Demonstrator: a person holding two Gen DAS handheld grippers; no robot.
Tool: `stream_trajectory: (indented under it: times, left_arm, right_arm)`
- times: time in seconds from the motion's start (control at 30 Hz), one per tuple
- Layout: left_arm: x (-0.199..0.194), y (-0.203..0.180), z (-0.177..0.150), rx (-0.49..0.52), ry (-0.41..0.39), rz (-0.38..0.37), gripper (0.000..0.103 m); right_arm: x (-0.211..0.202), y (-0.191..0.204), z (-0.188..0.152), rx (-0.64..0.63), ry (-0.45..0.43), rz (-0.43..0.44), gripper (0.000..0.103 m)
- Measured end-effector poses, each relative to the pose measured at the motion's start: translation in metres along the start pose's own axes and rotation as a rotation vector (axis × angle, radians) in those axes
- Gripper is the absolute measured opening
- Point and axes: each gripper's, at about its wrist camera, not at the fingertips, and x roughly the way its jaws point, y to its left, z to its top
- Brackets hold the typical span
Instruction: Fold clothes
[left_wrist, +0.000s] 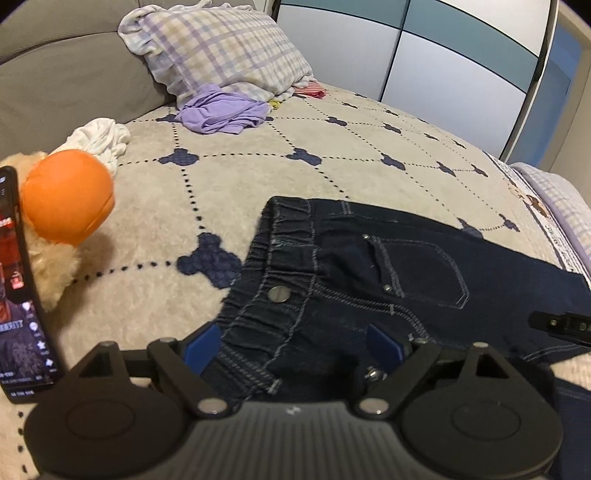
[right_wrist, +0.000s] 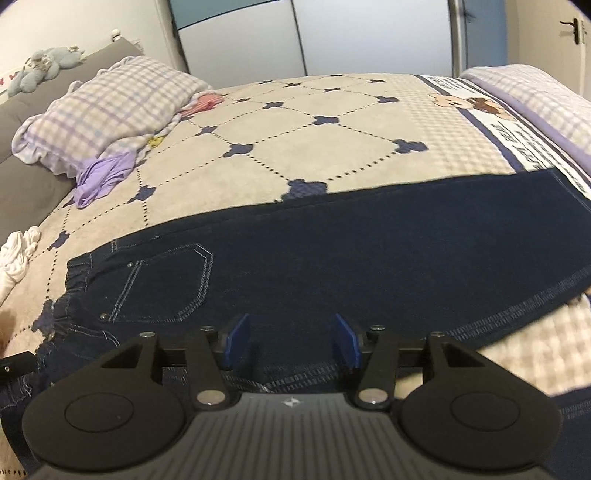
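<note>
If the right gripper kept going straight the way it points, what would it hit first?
Most likely the dark jeans: the right gripper, jaws open, tilts down at the denim spread on the bed. How far off it is cannot be judged.

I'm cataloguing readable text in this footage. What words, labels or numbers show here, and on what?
No text can be read with confidence.
Phone screen: white lettering and icons, too blurred to read.
Bedspread border strip: dark letters beside cartoon figures, too distorted to read.
Jeans: button and rivets show no legible marking.
</note>
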Motion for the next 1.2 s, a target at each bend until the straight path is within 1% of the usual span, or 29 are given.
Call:
stream_trajectory:
  times: [0.23, 0.37, 0.53, 0.7, 0.97, 1.1, 1.2]
  left_arm:
    - [0.021, -0.019, 0.010, 0.016, 0.058, -0.028, 0.092]
    - [0.028, -0.023, 0.012, -0.007, 0.086, -0.048, 0.092]
    - [0.034, -0.025, 0.013, -0.036, 0.083, -0.032, 0.094]
    - [0.041, -0.027, 0.017, -0.045, 0.085, -0.018, 0.095]
    - [0.052, -0.029, 0.026, -0.078, 0.094, -0.007, 0.095]
    - [0.055, -0.031, 0.029, -0.093, 0.089, -0.007, 0.095]
    - [0.057, -0.032, 0.030, -0.102, 0.089, -0.003, 0.095]
  right_arm:
    - [0.021, 0.016, 0.022, -0.105, 0.035, 0.037, 0.056]
    - [0.032, 0.024, 0.032, -0.162, 0.051, 0.075, 0.056]
    - [0.049, 0.034, 0.043, -0.232, 0.076, 0.121, 0.059]
    - [0.068, 0.044, 0.050, -0.304, 0.107, 0.143, 0.060]
    - [0.095, 0.062, 0.069, -0.370, 0.122, 0.173, 0.060]
    - [0.107, 0.074, 0.075, -0.441, 0.147, 0.203, 0.061]
    - [0.115, 0.082, 0.078, -0.518, 0.152, 0.210, 0.061]
